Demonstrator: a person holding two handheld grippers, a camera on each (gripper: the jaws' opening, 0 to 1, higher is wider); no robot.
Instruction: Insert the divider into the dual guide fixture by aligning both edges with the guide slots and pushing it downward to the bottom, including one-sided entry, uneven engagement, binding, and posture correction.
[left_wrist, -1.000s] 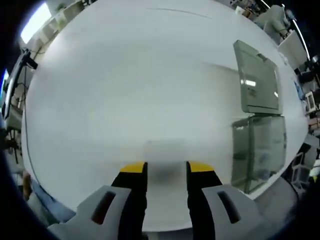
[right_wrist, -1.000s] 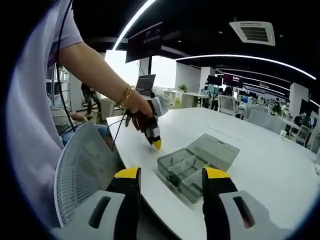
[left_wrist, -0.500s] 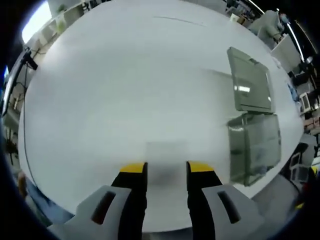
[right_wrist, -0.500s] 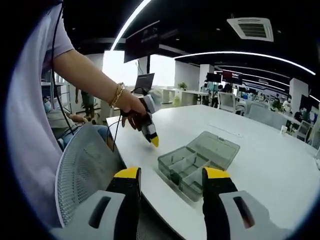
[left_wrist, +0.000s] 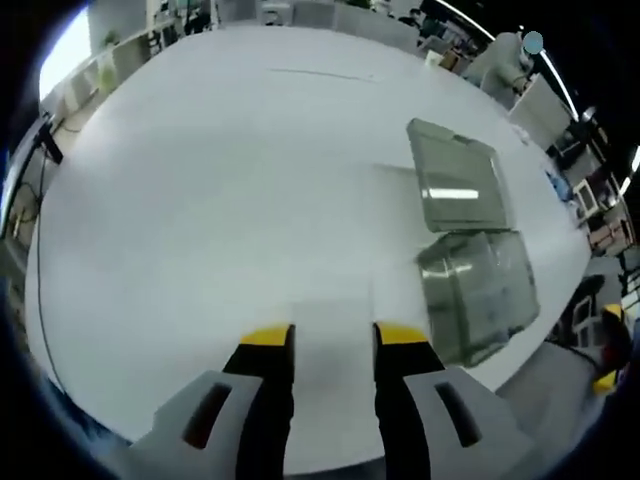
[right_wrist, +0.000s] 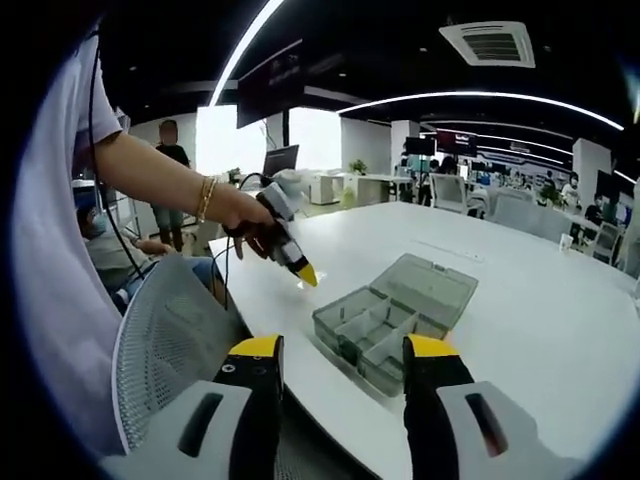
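You will find no lettering, label, brand or number that can be read in either view. The dark hanging sign (right_wrist: 270, 85) under the ceiling in the right gripper view carries marks too small and blurred for you to make out, and the distant screen (right_wrist: 455, 140) behind it is likewise illegible.

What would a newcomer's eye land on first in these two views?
Probably the translucent grey plastic compartment box, lying open near the edge of the white round table with its lid folded flat behind it. Next, the left hand-held gripper with yellow tips, held in a person's hand just above the tabletop to the box's left in the right gripper view. A grey mesh chair back stands at the table's near edge.
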